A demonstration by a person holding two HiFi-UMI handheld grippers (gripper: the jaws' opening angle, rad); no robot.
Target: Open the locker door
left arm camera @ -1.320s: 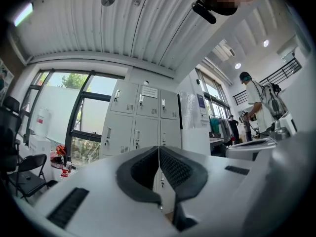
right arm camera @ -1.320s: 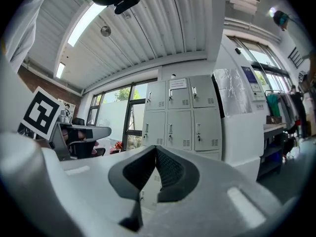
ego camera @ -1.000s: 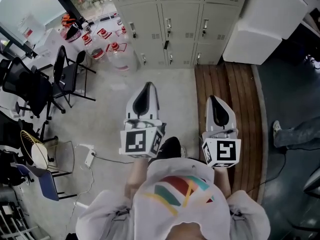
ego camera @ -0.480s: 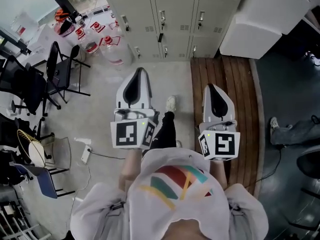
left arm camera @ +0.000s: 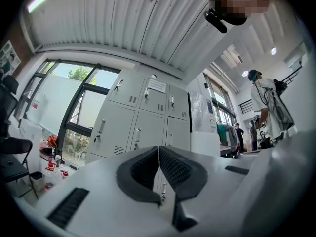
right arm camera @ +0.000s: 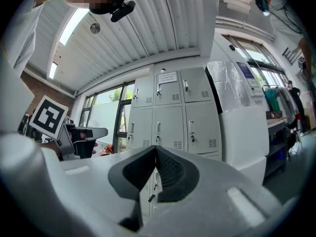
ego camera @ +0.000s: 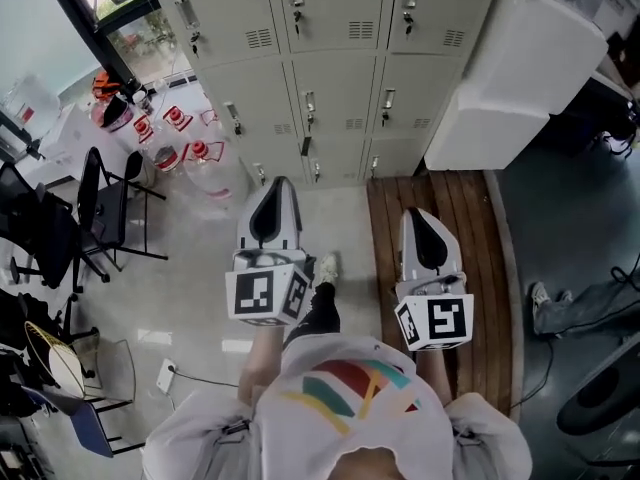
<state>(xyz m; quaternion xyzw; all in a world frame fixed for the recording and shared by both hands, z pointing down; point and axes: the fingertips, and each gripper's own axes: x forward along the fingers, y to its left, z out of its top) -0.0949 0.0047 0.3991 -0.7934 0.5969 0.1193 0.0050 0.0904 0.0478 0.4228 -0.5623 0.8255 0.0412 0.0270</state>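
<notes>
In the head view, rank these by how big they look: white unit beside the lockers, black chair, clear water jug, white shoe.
white unit
black chair
clear water jug
white shoe

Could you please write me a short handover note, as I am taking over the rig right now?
Left tool: shut, empty, held in the air short of the lockers.
Right tool: shut, empty, beside it, above the wooden platform.
Lockers: straight ahead; every door in view is closed, handles untouched.
Done: nothing on a door yet.
Left: step closer, open one tool, take a handle and pull the door open. The pictures do not show which door is meant.
</notes>
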